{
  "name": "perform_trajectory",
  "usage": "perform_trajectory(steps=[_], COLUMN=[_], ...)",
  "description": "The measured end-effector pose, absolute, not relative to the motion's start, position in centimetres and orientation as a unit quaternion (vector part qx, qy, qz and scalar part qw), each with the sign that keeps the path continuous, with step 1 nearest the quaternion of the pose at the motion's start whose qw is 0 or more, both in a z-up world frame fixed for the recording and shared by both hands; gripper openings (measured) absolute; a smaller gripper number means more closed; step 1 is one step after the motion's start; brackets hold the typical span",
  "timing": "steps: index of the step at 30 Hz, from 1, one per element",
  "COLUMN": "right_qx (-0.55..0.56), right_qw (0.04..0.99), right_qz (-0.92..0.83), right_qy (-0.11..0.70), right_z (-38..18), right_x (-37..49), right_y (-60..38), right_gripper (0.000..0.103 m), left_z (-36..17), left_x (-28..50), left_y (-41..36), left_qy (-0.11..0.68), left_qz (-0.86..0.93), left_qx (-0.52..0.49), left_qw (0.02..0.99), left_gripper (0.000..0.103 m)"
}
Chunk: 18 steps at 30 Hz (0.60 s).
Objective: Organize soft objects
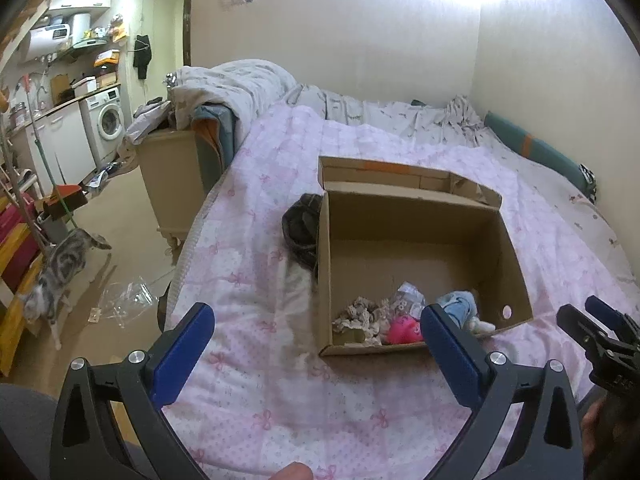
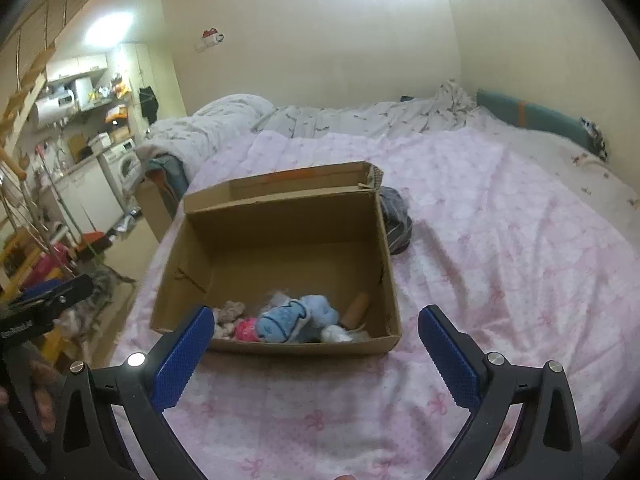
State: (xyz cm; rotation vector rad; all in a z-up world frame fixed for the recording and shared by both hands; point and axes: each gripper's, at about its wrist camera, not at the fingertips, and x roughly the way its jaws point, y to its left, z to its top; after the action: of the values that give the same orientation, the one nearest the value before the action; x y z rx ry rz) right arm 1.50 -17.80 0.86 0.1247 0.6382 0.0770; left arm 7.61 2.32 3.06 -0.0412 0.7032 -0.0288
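An open cardboard box [image 1: 416, 216] [image 2: 280, 224] stands on the pink bedspread. Its near end holds a blue soft toy [image 2: 288, 318] [image 1: 460, 304], a pink toy [image 1: 406, 330] [image 2: 246, 330], crumpled grey-white cloth [image 1: 362, 314] [image 2: 228, 314] and a brown roll [image 2: 356, 310]. A dark bundled cloth [image 1: 302, 228] [image 2: 394, 218] lies on the bed against the box's far side. My left gripper [image 1: 318, 330] is open and empty, above the bed just short of the box. My right gripper [image 2: 316, 330] is open and empty, in front of the box; it also shows at the right edge of the left wrist view [image 1: 592, 320].
The pink bedspread [image 2: 500, 240] covers a wide bed with a heaped grey duvet [image 1: 240, 80] at the far end. The bed's left edge drops to the floor, where a grey tabby cat [image 1: 60, 276] walks. A beige bedside cabinet [image 1: 172, 176] and a washing machine [image 1: 106, 124] stand beyond.
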Motion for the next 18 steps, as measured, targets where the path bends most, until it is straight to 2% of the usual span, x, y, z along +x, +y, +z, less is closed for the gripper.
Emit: perform_trajectory(steps=[18], right_qx=[0.047], right_qw=[0.938], right_qz=[0.042], right_qy=[0.340], right_z=[-0.2], right_x=[2.0], right_y=[-16.6], right_gripper=[0.103], left_z=[2.2], left_x=[7.4], left_y=[1.0], left_qy=[0.356], left_qz=[-0.031], left_qx=[-0.002], left_qw=[0.934], left_gripper=[0.103])
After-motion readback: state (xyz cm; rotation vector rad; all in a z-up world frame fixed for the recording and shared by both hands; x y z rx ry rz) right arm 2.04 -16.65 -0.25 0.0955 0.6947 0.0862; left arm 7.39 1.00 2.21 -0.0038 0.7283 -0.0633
